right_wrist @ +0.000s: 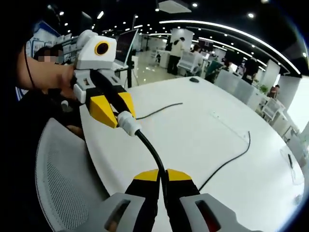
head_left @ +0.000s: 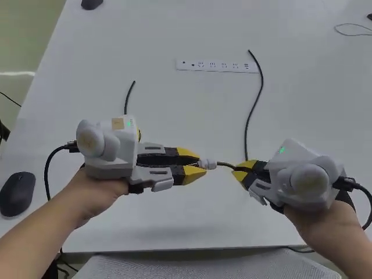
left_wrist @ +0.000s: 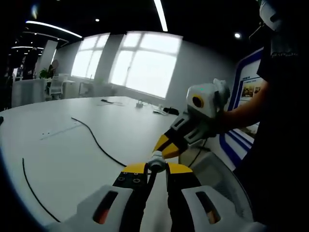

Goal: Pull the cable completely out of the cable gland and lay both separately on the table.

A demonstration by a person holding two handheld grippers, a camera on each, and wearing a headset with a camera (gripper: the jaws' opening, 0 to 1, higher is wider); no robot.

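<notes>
Left gripper (head_left: 196, 165) clenches cable gland (head_left: 208, 165); right gripper (head_left: 239, 172) clamps cable (head_left: 226, 166) just beside.

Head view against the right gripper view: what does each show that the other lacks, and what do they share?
Head view: from above, the person's left hand and right hand, the white body of the right gripper, and a dark mouse near the left edge of the table.
Right gripper view: the office beyond, with people and ceiling lights.
Shared: the left gripper shut on the white cable gland, and the black cable running from it into the shut right gripper.
</notes>
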